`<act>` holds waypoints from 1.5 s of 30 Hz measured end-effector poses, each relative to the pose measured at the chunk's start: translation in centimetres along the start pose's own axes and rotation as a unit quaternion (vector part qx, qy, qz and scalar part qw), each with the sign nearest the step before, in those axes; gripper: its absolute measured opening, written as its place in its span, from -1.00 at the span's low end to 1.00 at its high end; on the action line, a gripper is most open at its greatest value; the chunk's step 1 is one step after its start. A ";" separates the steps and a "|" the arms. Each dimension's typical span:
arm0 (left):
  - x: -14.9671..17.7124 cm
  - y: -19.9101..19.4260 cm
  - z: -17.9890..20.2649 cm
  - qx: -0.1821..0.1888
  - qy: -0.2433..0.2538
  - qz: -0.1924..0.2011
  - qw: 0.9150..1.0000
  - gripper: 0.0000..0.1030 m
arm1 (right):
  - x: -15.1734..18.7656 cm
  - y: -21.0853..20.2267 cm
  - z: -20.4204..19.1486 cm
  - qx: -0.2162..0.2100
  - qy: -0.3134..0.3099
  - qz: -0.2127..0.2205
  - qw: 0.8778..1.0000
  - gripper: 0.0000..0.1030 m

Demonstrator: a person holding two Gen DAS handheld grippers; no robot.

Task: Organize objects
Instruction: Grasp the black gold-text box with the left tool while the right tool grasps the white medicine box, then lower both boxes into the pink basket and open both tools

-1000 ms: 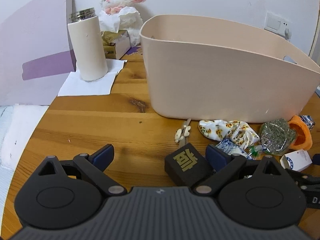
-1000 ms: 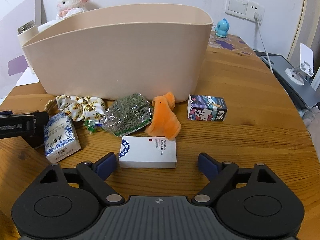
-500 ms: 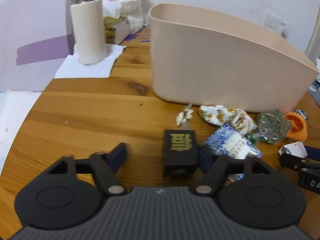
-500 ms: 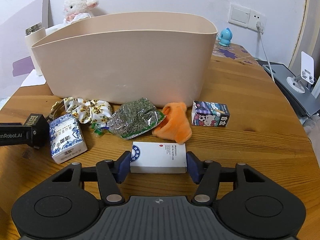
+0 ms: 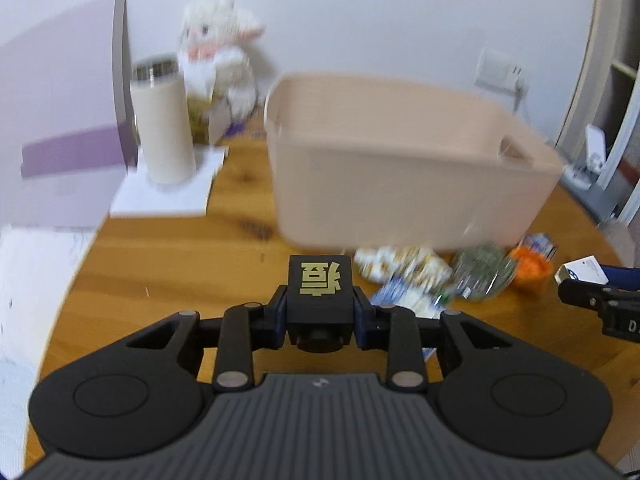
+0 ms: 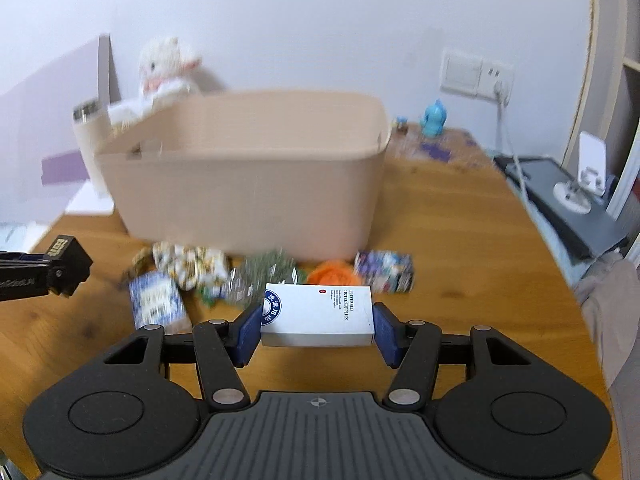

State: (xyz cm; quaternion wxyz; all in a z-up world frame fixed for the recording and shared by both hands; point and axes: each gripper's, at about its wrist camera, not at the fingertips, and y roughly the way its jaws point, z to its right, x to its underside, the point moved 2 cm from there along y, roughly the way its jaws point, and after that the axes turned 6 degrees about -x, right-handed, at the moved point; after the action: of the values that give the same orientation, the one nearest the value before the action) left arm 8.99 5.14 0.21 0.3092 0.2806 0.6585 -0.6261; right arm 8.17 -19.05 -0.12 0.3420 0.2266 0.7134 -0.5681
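My left gripper (image 5: 320, 316) is shut on a black box with a gold character (image 5: 320, 292) and holds it above the wooden table; the box also shows in the right wrist view (image 6: 66, 266). My right gripper (image 6: 318, 330) is shut on a white box with a blue round logo (image 6: 318, 316), lifted off the table. The beige tub (image 6: 248, 188) stands behind, also in the left wrist view (image 5: 400, 168). In front of it lie a blue-white packet (image 6: 156, 306), a flowered cloth (image 6: 188, 264), a bag of green herbs (image 6: 264, 276), an orange toy (image 6: 334, 274) and a small cartoon carton (image 6: 384, 272).
A cream flask (image 5: 162, 120) stands on a white napkin at the back left, beside a white plush lamb (image 5: 218, 52) and a purple-white board (image 5: 60, 108). A blue figurine (image 6: 434, 118) and a grey device with a white stand (image 6: 576, 204) are at the right.
Both grippers have closed on their boxes and lifted them off the table. Both views have pulled up and back from the tub.
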 end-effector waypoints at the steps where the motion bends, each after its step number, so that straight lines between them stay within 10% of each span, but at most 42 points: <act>1: -0.6 -0.5 0.1 0.003 -0.001 0.011 1.000 -0.35 | -0.5 -0.4 0.3 0.000 0.002 0.008 1.000 0.07; 17: -11.0 1.5 4.6 -0.006 0.025 0.092 0.995 -0.35 | -10.3 0.2 3.5 -0.003 0.005 0.080 0.997 0.07; 33: -10.6 12.2 7.4 -0.034 0.051 -0.031 0.998 -0.33 | -12.0 10.8 2.9 0.033 -0.057 -0.013 0.998 0.18; 38: -11.1 10.2 6.8 -0.042 0.034 0.005 0.999 0.66 | -12.0 9.7 2.5 0.019 -0.049 -0.008 0.999 0.36; 45: -11.2 5.4 6.3 -0.048 0.037 0.045 0.997 0.81 | -11.7 5.1 2.3 0.001 -0.037 0.021 0.999 0.87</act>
State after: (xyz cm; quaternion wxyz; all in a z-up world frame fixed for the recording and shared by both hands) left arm 20.78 -0.66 5.02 0.3256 0.3179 0.6858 -0.5680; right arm 20.08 -19.22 5.02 0.3797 0.2211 0.6951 -0.5691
